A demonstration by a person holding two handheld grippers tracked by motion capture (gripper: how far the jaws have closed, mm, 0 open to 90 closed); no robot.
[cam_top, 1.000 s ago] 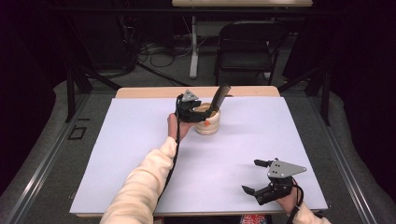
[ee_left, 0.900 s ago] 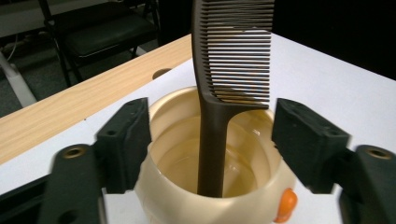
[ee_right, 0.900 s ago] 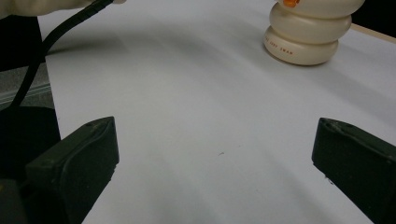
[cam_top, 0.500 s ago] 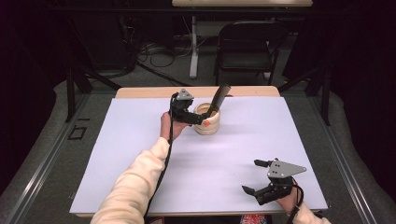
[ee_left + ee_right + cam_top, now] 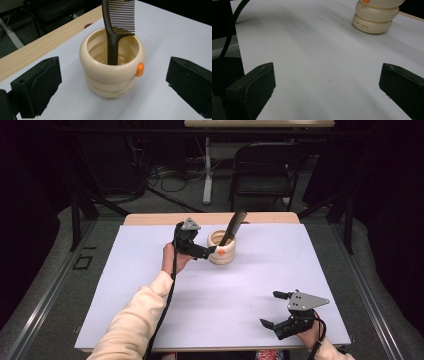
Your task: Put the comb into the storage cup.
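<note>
High view: left gripper (image 5: 209, 252) is held wide open just beside the cream ringed cup (image 5: 223, 247) at the worktop's (image 5: 125, 285) far middle; a dark comb (image 5: 233, 226) stands inside. Right gripper (image 5: 276, 309) is parked wide open, near corner.

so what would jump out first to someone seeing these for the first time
A cream ringed cup stands near the far edge of the white table, with a dark comb standing upright in it, teeth up. The left gripper hangs open just beside the cup, its jaws apart on either side of it in the left gripper view. The right gripper sits open near the table's near right corner, well away from the cup.
</note>
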